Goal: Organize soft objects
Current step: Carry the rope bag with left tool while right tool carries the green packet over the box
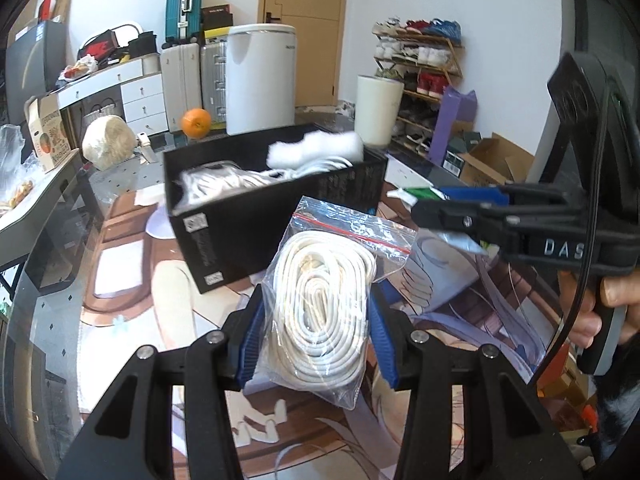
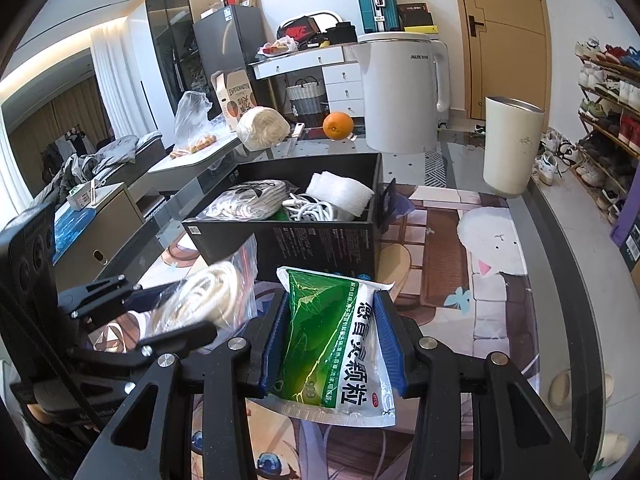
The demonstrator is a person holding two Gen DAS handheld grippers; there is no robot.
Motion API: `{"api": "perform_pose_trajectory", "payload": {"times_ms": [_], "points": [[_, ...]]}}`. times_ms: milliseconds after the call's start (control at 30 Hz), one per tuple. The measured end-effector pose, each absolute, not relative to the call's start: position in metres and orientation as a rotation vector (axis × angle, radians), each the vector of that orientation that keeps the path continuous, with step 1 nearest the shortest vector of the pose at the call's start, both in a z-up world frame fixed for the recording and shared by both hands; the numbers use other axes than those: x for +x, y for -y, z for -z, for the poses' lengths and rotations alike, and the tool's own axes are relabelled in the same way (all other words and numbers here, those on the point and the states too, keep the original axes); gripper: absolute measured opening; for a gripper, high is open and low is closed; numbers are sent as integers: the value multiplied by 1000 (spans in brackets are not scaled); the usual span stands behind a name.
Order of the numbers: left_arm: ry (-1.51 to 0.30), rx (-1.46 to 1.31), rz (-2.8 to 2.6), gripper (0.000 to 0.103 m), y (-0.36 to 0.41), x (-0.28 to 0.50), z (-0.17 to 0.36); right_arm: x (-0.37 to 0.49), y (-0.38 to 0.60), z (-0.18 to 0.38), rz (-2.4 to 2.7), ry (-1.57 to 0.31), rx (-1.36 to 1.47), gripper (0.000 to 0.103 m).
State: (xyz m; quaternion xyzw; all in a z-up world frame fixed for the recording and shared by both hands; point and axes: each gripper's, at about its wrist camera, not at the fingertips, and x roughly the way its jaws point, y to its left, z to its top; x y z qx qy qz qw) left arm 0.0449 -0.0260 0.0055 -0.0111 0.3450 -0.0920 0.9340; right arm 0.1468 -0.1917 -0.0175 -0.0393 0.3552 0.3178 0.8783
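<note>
My left gripper (image 1: 316, 334) is shut on a clear zip bag of coiled white cord (image 1: 326, 308), held above the printed mat in front of the black box (image 1: 260, 216). The bag also shows in the right wrist view (image 2: 212, 296), with the left gripper (image 2: 168, 308) around it. My right gripper (image 2: 334, 338) is shut on a green and white sachet (image 2: 340, 344), held just short of the black box (image 2: 304, 236). The box holds a bagged cord bundle (image 2: 248, 200), a white cable (image 2: 308, 206) and a white folded towel (image 2: 340, 190). The right gripper (image 1: 424, 208) reaches in from the right in the left wrist view.
Behind the box stand an orange (image 2: 338, 126), a white kettle (image 2: 404, 92), a cream tumbler (image 2: 510, 144) and a ball of pale twine (image 2: 262, 122). A shoe rack (image 2: 608, 92) lines the right wall. A low grey table (image 2: 192, 160) with a plastic bag is at the left.
</note>
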Motion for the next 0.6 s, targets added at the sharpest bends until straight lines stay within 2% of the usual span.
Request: {"api": "perform_pose_trajectory", "payload": {"times_ms": [600], "points": [[-610, -100, 137, 46, -5, 49, -37, 151, 176, -17, -685, -636, -135, 43]]}}
